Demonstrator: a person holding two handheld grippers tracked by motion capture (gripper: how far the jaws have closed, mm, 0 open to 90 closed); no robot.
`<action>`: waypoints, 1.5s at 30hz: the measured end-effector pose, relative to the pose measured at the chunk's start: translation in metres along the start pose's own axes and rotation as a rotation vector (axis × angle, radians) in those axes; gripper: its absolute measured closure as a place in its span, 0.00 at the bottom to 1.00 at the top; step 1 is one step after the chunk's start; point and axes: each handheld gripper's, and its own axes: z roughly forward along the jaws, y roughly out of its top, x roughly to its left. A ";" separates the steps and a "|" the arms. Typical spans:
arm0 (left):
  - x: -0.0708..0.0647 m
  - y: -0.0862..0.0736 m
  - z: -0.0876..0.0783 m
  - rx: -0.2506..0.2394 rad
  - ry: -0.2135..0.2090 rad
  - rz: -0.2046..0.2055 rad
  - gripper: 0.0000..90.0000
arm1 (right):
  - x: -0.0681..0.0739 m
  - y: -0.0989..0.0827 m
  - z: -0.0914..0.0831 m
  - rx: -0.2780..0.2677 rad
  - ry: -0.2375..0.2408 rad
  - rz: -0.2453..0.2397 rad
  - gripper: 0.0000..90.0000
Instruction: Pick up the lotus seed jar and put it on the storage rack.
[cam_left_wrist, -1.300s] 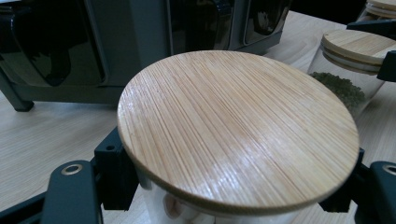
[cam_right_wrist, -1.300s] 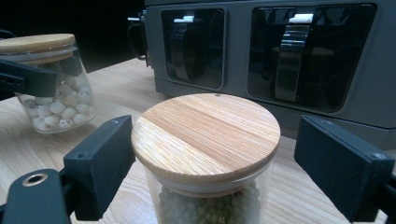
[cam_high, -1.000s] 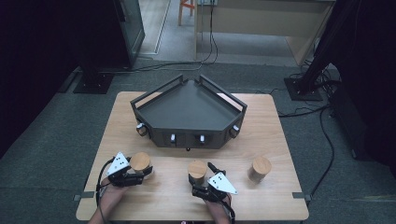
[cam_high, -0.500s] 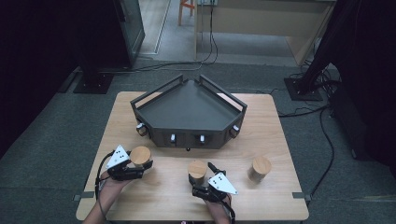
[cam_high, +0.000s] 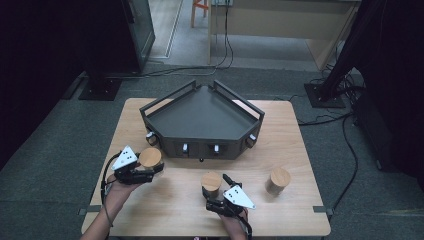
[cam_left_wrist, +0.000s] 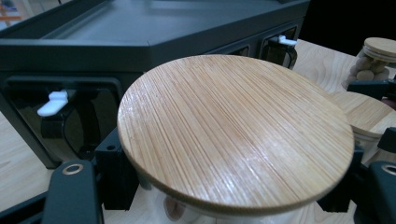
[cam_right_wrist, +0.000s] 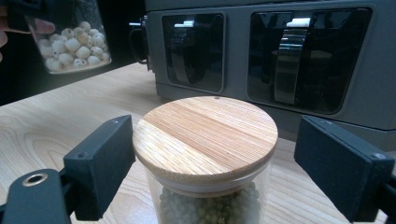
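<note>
My left gripper (cam_high: 148, 168) is shut on a glass jar of white beads with a bamboo lid (cam_high: 150, 157), near the tray's front left corner. The right gripper view shows that jar (cam_right_wrist: 70, 42) held off the table. In the left gripper view its lid (cam_left_wrist: 233, 130) sits between the black pads (cam_left_wrist: 112, 172). My right gripper (cam_high: 213, 189) stands open around a second jar (cam_high: 211, 183) of green beans on the table. In the right gripper view its lid (cam_right_wrist: 205, 135) lies between the pads (cam_right_wrist: 100, 163), with a gap on the right side.
A dark angular tray (cam_high: 202, 122) with clasps on its front wall (cam_right_wrist: 289, 56) fills the table's middle. A third bamboo-lidded jar (cam_high: 277, 181) stands at the front right, also seen as the far jar (cam_left_wrist: 376, 56). Cables and stands lie on the floor beyond.
My left gripper has risen and moved toward the tray with its jar. The right gripper and the other two jars have stayed put.
</note>
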 end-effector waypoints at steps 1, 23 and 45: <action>0.000 0.000 0.000 0.000 0.000 0.000 0.27 | 0.000 0.000 0.000 0.000 0.000 0.000 0.14; 0.006 0.023 0.002 0.000 0.012 0.010 0.27 | 0.000 -0.002 -0.001 -0.009 0.001 0.004 0.14; 0.009 0.038 0.006 0.000 0.005 0.007 0.27 | -0.001 -0.003 -0.002 -0.019 0.002 0.005 0.14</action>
